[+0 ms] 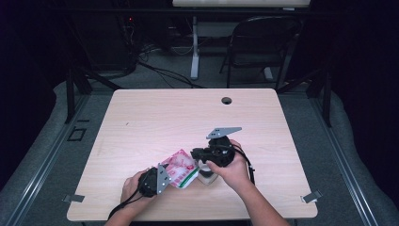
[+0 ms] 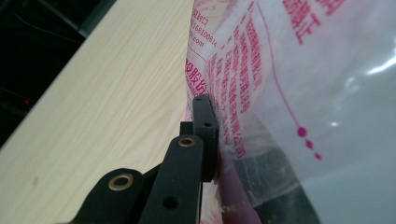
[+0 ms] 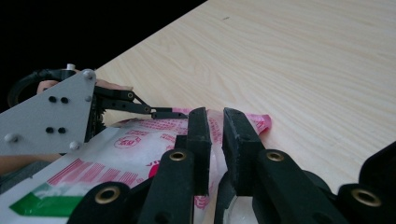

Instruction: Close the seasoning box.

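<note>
A clear plastic bag (image 1: 181, 168) with pink print and a green stripe lies near the table's front edge. My left gripper (image 1: 172, 175) comes at it from the lower left, and in the left gripper view my left gripper (image 2: 217, 116) is shut on the bag (image 2: 303, 70), one jaw showing darkly through the film. My right gripper (image 1: 194, 154) points left at the bag's other end. In the right gripper view my right gripper (image 3: 215, 114) has its jaws a narrow gap apart, with the bag (image 3: 130, 140) just behind them. A clear round object (image 1: 205, 175) sits under the right hand.
The wooden table (image 1: 188, 117) has a cable hole (image 1: 227, 100) near its far edge and metal clips (image 1: 310, 197) at its front corners. A folding chair (image 1: 263, 37) and a desk leg (image 1: 194, 47) stand beyond it.
</note>
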Demonstrator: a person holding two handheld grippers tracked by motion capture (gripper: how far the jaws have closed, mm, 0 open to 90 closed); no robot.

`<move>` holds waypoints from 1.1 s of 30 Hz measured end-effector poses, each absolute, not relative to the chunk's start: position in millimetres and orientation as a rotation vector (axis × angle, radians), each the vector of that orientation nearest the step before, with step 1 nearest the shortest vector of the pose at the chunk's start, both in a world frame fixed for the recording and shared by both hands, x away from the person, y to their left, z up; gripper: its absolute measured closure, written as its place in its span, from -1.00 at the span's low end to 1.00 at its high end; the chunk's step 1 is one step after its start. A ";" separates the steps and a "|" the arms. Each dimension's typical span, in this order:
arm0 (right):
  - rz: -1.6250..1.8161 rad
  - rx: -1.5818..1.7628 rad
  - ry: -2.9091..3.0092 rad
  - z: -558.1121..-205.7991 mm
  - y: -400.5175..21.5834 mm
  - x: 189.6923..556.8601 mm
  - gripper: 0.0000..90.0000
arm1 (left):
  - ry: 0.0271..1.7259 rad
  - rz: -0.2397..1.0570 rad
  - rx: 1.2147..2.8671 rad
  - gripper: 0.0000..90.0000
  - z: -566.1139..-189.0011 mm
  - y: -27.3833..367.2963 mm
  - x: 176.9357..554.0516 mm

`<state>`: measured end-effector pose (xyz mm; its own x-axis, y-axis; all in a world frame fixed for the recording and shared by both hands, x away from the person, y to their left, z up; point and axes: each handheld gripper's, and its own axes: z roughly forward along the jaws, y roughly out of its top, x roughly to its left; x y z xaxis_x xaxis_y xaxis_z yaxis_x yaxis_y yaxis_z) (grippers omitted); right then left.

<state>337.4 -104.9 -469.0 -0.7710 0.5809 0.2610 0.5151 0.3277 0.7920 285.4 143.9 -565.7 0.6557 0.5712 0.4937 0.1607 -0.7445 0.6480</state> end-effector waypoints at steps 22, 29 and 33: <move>1.530 1.065 2.385 -455.9 -123.6 335.0 0.73 | 0.863 0.560 2.090 0.92 -564.5 184.5 311.7; 1.538 1.070 2.360 -452.8 -128.7 332.6 0.71 | 0.966 0.434 2.017 0.83 -564.1 200.9 323.3; 1.548 1.075 2.331 -450.8 -133.6 331.1 0.70 | 0.980 0.441 2.009 0.91 -562.8 204.7 325.9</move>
<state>331.1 -133.6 -450.8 -0.7340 0.6288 0.2568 0.4806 0.2135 0.8506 325.9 204.7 -562.8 0.6330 0.7729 -0.0454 0.4786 -0.3446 0.8076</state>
